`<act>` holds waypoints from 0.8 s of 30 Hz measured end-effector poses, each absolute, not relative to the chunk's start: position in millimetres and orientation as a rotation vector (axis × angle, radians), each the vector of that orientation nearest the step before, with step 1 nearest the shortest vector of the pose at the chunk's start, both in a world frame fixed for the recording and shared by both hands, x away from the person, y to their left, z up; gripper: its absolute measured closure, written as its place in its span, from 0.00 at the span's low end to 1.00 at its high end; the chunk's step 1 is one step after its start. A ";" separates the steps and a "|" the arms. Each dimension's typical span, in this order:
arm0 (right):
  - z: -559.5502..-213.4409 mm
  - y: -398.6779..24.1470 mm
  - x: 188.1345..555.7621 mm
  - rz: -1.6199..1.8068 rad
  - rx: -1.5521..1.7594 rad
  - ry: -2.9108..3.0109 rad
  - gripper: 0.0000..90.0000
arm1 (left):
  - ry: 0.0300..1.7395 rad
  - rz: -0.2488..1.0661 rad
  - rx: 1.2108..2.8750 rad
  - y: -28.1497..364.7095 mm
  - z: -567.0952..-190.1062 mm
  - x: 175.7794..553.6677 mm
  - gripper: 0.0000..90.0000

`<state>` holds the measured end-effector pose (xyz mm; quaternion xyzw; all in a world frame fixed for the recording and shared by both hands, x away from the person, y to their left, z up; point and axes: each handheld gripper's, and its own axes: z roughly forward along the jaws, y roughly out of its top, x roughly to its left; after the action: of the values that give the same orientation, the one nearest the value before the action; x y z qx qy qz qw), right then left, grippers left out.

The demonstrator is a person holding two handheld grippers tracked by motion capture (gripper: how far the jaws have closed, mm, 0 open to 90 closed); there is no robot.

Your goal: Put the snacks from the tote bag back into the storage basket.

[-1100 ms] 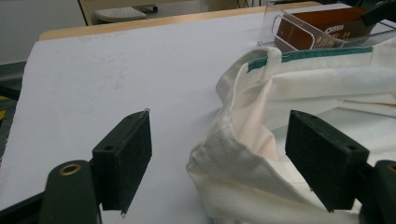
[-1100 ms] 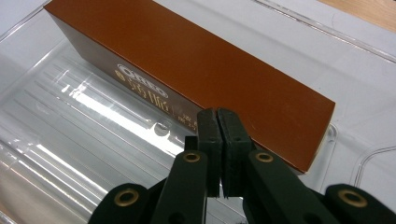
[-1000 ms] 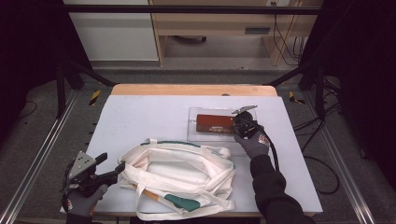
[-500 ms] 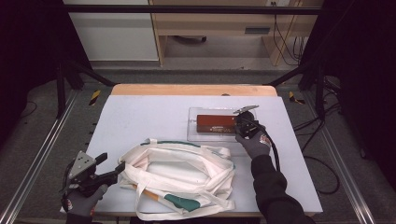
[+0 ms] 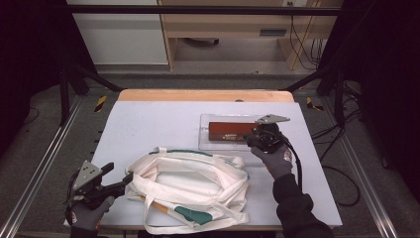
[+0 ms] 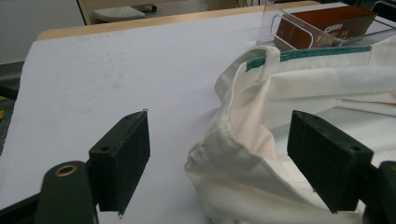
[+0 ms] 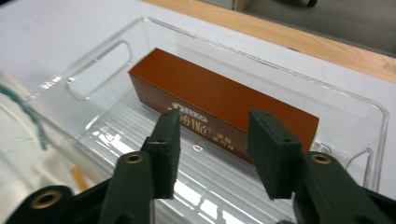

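A brown carton lies in a clear plastic tray at the table's right middle. My right gripper hovers over the tray's right end. In the right gripper view it is open, low inside the tray, with the carton just beyond its tips and nothing between them. A white canvas bag with green trim lies open at the front. My left gripper is at the bag's left end. It stands wide open around the bag's rim, pads apart from the cloth.
An orange-handled item and a green patch show at the bag's front. The table has a wooden strip along its far edge. Metal rails run along both sides of the table.
The right gripper has shifted only slightly over the tray's right end. The left gripper and the bag have stayed where they were.
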<state>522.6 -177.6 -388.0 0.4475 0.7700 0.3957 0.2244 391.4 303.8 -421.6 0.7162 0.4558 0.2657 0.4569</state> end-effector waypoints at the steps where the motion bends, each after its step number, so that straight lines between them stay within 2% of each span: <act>1: -386.8 -179.9 518.1 1.112 1.235 2.109 0.56 | 1.124 0.654 1.766 303.7 -421.7 391.5 0.23; 5: -385.5 -193.7 498.2 1.187 1.207 2.038 0.45 | 1.125 0.654 1.763 303.9 -421.7 391.4 0.22; 13: -390.5 -222.7 462.5 1.300 1.203 1.919 0.32 | 1.123 0.654 1.759 305.5 -422.9 391.8 0.21; 24: -414.0 -252.4 425.9 1.261 1.247 1.874 0.26 | 1.128 0.666 1.748 307.8 -424.8 392.4 0.22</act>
<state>425.9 -252.4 -414.0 0.4643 0.6980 0.4696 0.2771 392.4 307.8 -424.8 0.7102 0.4583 0.2708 0.4607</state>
